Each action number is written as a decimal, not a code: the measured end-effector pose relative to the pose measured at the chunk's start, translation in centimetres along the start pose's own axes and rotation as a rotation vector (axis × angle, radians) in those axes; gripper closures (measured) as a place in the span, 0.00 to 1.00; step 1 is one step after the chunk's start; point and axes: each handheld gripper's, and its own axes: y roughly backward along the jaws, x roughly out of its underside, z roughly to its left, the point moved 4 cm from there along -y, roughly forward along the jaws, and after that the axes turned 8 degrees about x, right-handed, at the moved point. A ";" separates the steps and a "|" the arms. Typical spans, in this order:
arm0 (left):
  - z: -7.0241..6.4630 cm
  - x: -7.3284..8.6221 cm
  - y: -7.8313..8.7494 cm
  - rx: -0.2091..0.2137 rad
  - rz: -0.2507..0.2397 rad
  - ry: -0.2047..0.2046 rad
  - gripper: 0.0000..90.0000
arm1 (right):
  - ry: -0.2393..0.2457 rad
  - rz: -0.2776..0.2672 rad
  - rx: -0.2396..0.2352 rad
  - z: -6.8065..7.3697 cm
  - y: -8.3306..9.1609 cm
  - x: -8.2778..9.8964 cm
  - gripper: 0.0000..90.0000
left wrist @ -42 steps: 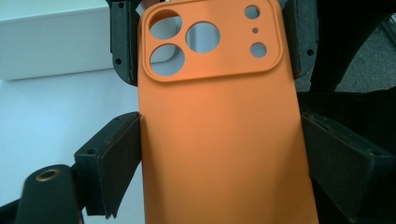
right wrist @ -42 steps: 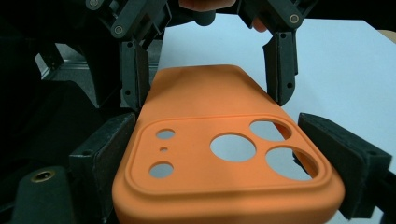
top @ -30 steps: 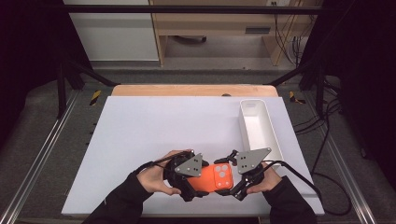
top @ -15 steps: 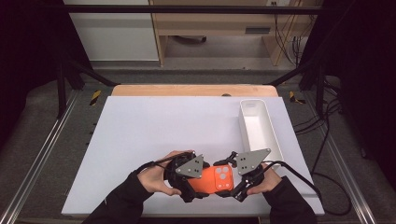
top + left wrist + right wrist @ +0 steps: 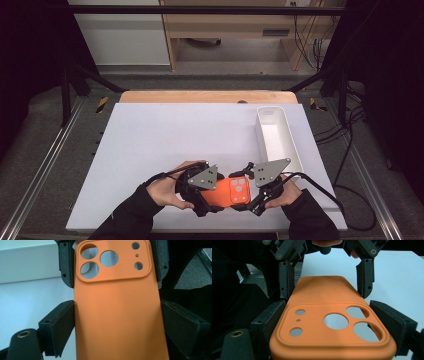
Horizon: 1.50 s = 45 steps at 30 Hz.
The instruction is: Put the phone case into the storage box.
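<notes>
Pinching the orange phone case (image 5: 231,192) by its long edges, your left gripper (image 5: 117,315) and right gripper (image 5: 334,320) hold it just above the table's (image 5: 165,135) near edge; it's light, soft silicone, so grip the sides, avoiding the camera cutouts.

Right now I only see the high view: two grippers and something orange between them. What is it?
Observer: An orange phone case; the right gripper view shows three big camera holes and three small ones.
Operator: Is a phone inside?
Observer: No; the white table shows through those holes.
Operator: Do both grippers hold it?
Observer: Yes; the left gripper clamps its long sides at the plain end, the right gripper at the camera end.
</notes>
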 end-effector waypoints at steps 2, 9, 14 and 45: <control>0.1 0.0 0.1 -0.002 -0.010 0.012 0.10 | -0.002 -0.002 0.005 -0.1 0.1 -0.1 0.18; 0.3 0.1 1.4 -0.019 -0.058 0.062 0.03 | 0.004 0.005 0.042 -0.5 1.0 -0.3 0.18; 0.6 0.9 2.2 -0.035 -0.089 0.116 0.03 | 0.006 0.028 0.067 -0.8 1.7 -0.6 0.18; 0.7 4.8 0.3 -0.010 0.019 0.228 0.03 | 0.042 0.354 0.034 -1.3 2.1 -2.6 0.18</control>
